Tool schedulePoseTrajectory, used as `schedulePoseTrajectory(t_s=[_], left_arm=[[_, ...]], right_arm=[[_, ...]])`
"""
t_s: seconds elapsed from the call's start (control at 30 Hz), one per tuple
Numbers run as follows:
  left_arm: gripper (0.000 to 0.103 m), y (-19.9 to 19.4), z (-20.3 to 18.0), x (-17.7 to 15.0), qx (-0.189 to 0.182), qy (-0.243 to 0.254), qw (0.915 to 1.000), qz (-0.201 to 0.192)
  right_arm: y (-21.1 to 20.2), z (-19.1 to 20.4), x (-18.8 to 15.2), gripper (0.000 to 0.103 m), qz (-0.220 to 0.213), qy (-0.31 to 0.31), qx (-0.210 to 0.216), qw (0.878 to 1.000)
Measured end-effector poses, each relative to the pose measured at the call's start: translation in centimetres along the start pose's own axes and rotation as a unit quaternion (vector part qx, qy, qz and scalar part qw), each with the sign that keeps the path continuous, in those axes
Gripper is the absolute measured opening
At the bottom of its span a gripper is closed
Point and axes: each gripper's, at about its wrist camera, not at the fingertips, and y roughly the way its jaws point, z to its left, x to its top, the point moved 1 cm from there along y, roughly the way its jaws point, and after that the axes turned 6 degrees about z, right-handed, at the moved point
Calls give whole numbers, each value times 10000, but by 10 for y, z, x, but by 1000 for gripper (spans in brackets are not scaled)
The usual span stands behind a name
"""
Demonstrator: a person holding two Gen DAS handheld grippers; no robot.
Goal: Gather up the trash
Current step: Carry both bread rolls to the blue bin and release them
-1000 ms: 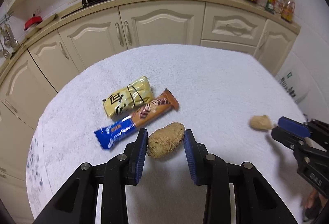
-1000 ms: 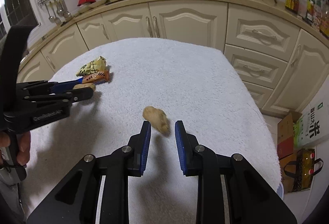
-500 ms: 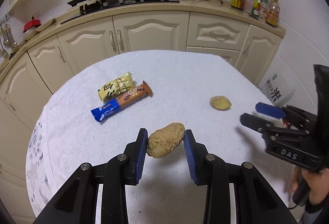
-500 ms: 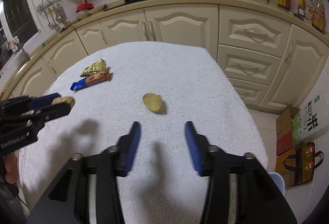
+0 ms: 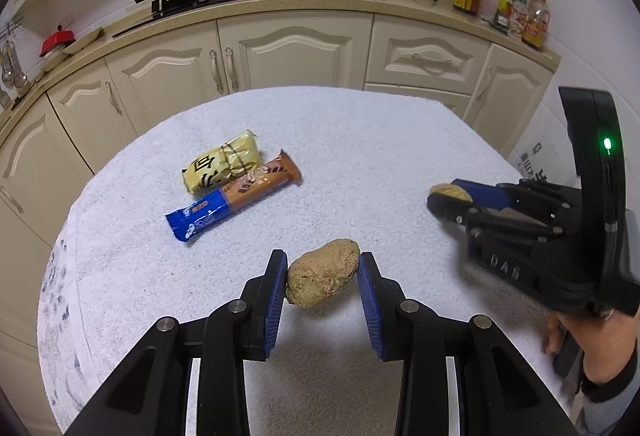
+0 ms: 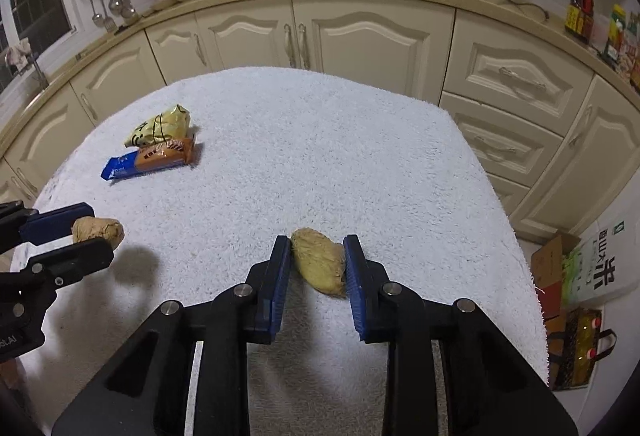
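Four pieces of trash are counted: two crumpled brownish paper wads and two snack wrappers. The larger wad (image 5: 323, 279), lumpy and tan with a rough, wrinkled skin, is clamped between the blue pads of the left tool (image 5: 322, 278) and is carried clear of the white towel-covered worktop (image 5: 360, 140). The smaller wad (image 6: 320, 260), paler yellow and fibrous, is pinched between the pads of the right tool (image 6: 317, 261), whose jaws are drawn nearly together on it, low over the worktop. Ahead and to the left of both tools, the two wrappers are lying on the worktop, touching side by side: a pale yellow packet (image 5: 222, 166) printed with bold black characters that cannot be read with certainty, and a long bar wrapper (image 5: 234, 204), blue at the near end and orange-brown at the far end, whose small white print is too fine to be made out. On the body of the right tool, as seen from the left camera, the raised letters "DAS" can be read, and a green light is lit on its housing. Right of the right tool, beside the worktop, a white sack (image 6: 600, 268) bearing a large Chinese character is seen on the floor.
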Motion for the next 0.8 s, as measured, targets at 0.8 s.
schedulePoseTrajectory(t_s=[0.8], left_arm=[[32,-59,-302,-38,-1001,2036,9738,-127]], right_arm=[[-199,-177,-190,27,-1102,1561,-604,9797]])
